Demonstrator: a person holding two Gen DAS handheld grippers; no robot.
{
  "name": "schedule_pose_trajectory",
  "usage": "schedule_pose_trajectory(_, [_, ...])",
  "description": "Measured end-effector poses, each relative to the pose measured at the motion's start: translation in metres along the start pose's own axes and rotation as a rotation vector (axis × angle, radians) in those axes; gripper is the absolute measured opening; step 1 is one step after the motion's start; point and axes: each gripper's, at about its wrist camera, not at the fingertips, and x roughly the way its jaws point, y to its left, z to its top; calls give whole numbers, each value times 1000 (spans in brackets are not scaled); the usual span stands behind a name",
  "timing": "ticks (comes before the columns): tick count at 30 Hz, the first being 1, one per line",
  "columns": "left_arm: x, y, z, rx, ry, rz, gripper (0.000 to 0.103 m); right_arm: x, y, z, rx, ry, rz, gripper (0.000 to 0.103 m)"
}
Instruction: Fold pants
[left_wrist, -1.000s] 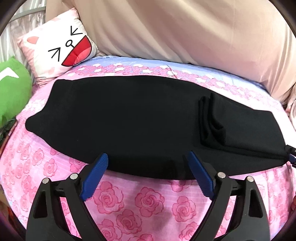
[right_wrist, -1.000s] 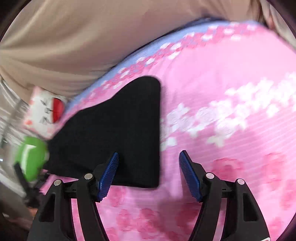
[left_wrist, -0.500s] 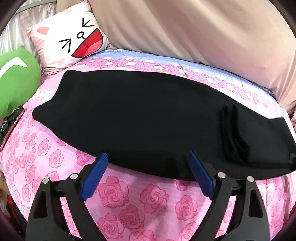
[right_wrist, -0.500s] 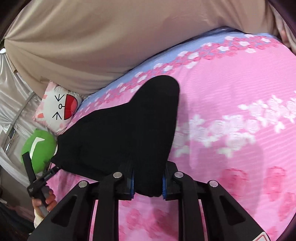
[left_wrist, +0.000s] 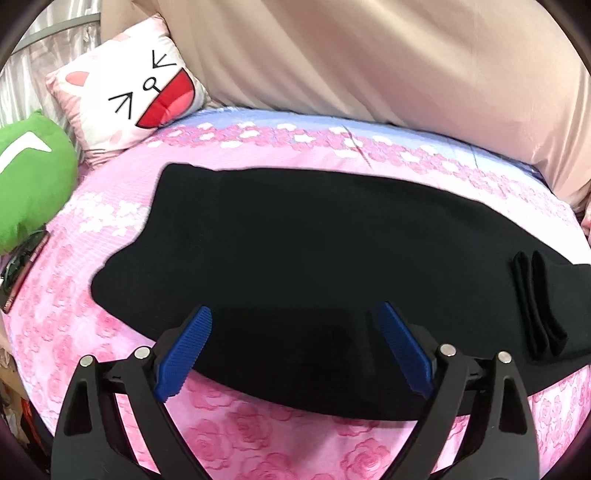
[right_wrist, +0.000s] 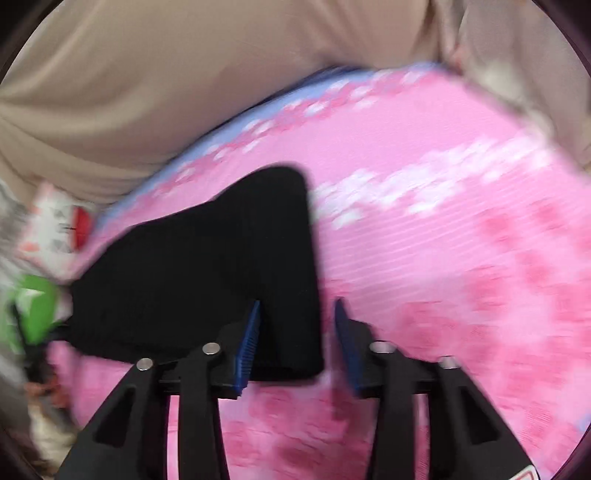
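Black pants lie flat lengthwise on the pink floral bed, folded in half along the legs, with a bunched fold near their right end. My left gripper is open and empty over the pants' near edge. In the blurred right wrist view the pants' end lies flat on the bed. My right gripper is open, its jaws on either side of the pants' near corner.
A cat-face cushion and a green plush sit at the bed's left end. A beige quilt runs along the back. Dark glasses and a flat object lie by the left edge. Pink sheet extends right of the pants.
My right gripper was shut on the pants' end half a second ago and has now opened, leaving it on the bed. My left gripper has moved in over the pants' near edge.
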Motion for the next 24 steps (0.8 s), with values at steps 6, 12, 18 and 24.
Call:
schedule_pose_trajectory(6, [-2,-15,0,24,-4,-27,90,-20,124,-11,-333,-73,143,65])
schedule_pose_trajectory(12, [-11,10,0,-17,17,-42,91,57,241,-57,-622,91,224,62])
schedule_pose_trajectory(18, [-15,63,1,-71,4,19,91,80,255,-29,-519,81,190,14])
schedule_pose_trajectory(24, [-8,110,3,-188,20,70,92,90,283,-30,-563,94,203,19])
